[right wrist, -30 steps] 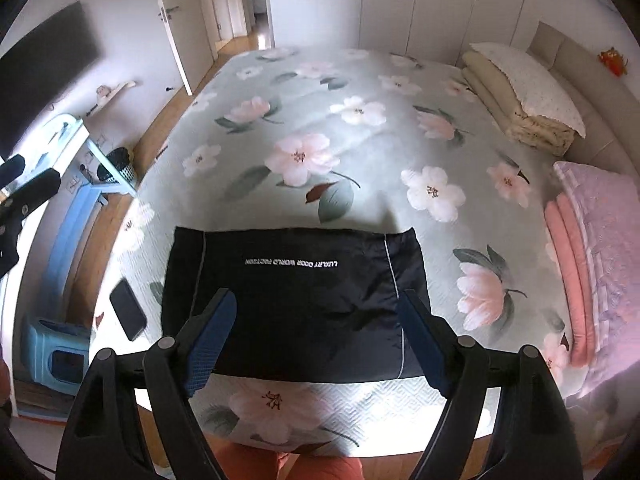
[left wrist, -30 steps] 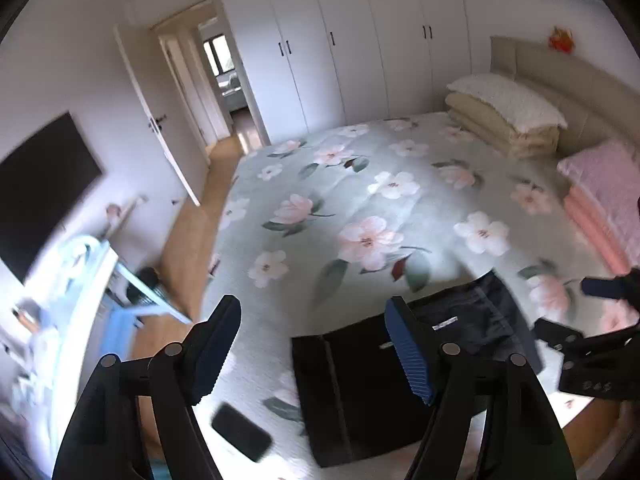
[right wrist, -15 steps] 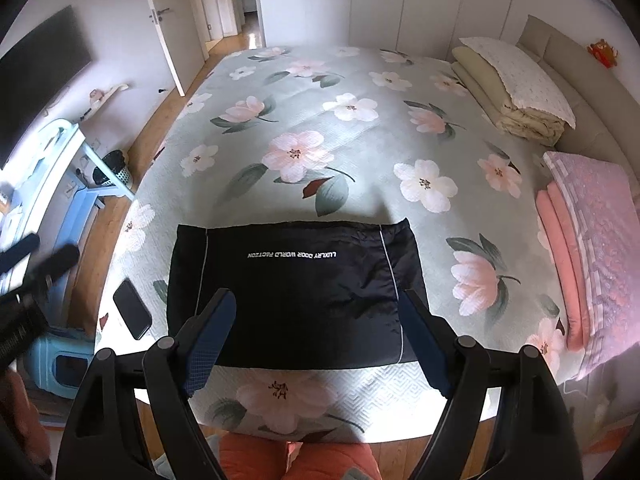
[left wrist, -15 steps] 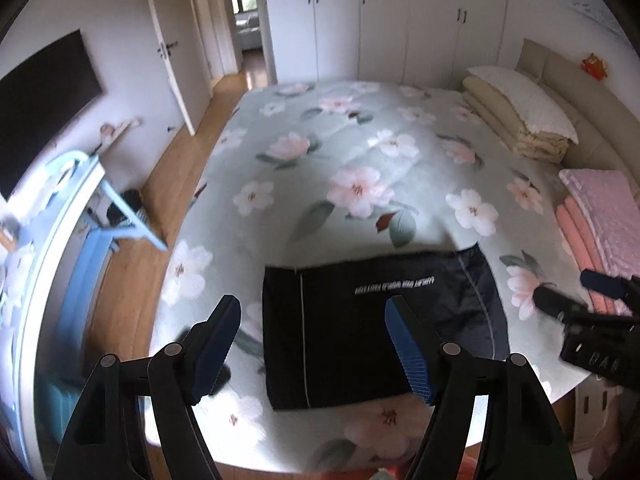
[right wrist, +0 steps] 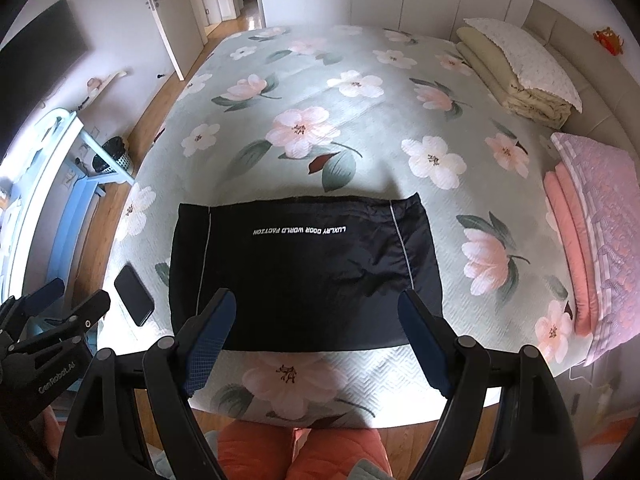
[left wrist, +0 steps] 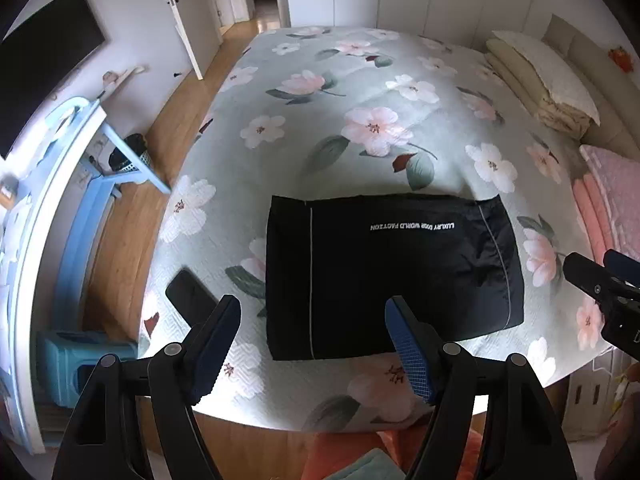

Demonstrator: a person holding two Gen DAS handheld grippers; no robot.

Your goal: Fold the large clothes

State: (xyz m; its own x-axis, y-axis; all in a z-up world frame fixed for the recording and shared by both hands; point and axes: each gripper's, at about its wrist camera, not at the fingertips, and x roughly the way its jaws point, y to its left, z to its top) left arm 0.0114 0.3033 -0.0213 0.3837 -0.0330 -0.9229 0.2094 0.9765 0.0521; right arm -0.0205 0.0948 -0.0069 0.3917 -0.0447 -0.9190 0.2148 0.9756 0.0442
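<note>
The black garment (right wrist: 304, 268) lies folded into a flat rectangle near the foot edge of the bed (right wrist: 360, 120), its white lettering reading upside down in both wrist views and a thin pale stripe running down each side. It rests on the floral bedspread, with a dark phone (right wrist: 134, 294) lying just beside its left edge on the same cover. The right tongs (right wrist: 316, 340) hang above the garment's near edge, jaws spread wide with nothing between them. The left tongs (left wrist: 314, 344) hover over the garment's near left corner, also wide open and empty. Folded pink blankets (right wrist: 592, 240) sit along the bed's right side, and cream bedding (right wrist: 516, 68) is stacked by the headboard. A blue tabletop (left wrist: 80, 168) stands left of the bed. The person's orange trousers (right wrist: 332, 456) show below the bed edge.
</note>
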